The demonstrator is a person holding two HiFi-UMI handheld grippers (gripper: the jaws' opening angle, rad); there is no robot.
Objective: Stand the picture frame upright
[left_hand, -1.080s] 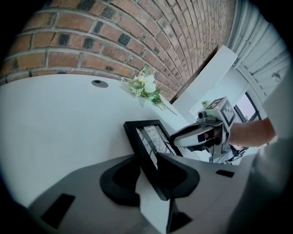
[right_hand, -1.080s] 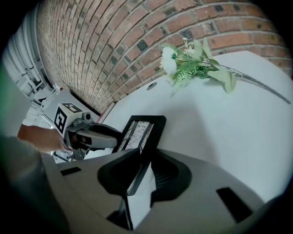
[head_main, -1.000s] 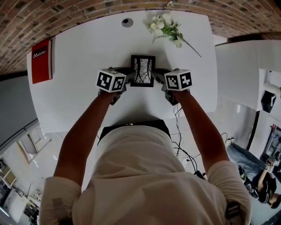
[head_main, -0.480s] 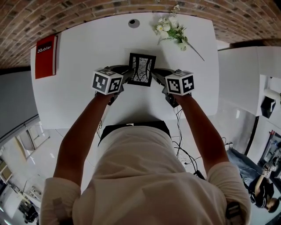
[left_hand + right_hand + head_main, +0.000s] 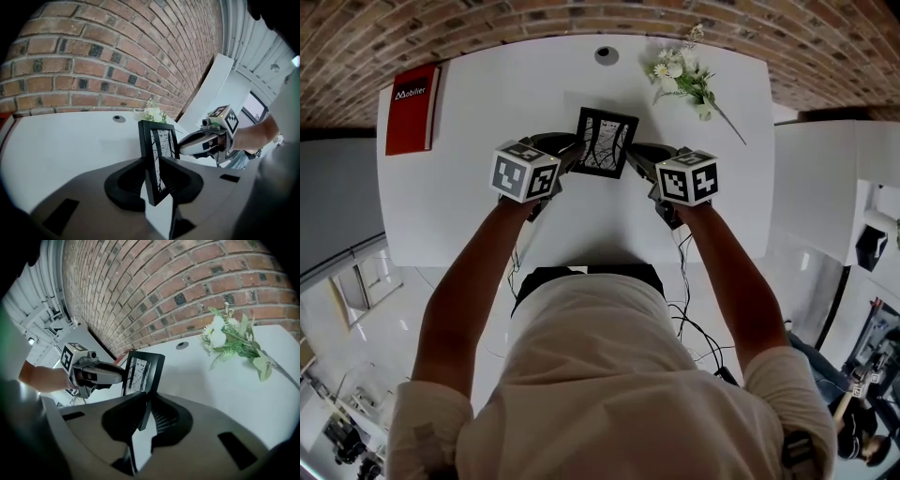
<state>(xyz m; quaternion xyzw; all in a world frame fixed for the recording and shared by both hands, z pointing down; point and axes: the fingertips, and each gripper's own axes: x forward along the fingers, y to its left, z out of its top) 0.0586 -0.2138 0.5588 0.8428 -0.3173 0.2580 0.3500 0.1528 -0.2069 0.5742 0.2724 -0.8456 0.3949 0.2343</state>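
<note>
The black picture frame (image 5: pixel 605 142) with a black-and-white print hangs between both grippers, over the white table (image 5: pixel 469 197). My left gripper (image 5: pixel 570 156) holds its left edge and my right gripper (image 5: pixel 637 157) its right edge. In the left gripper view the frame (image 5: pixel 158 154) stands edge-on between the pads of the left gripper (image 5: pixel 152 180), whose jaws have just been closing onto it. The right gripper (image 5: pixel 206 140) shows beyond. In the right gripper view the frame (image 5: pixel 143 371) sits pinched in the right gripper (image 5: pixel 147 416), with the left gripper (image 5: pixel 96 373) opposite.
A red book (image 5: pixel 412 120) lies at the table's far left. A sprig of white flowers (image 5: pixel 680 77) lies at the far right, beside a round cable hole (image 5: pixel 607 54). A brick wall (image 5: pixel 117 56) runs behind the table. Cables hang below the near edge.
Both grippers have risen with the frame between them. The frame has come up off the table and now sits slightly rotated in the head view.
</note>
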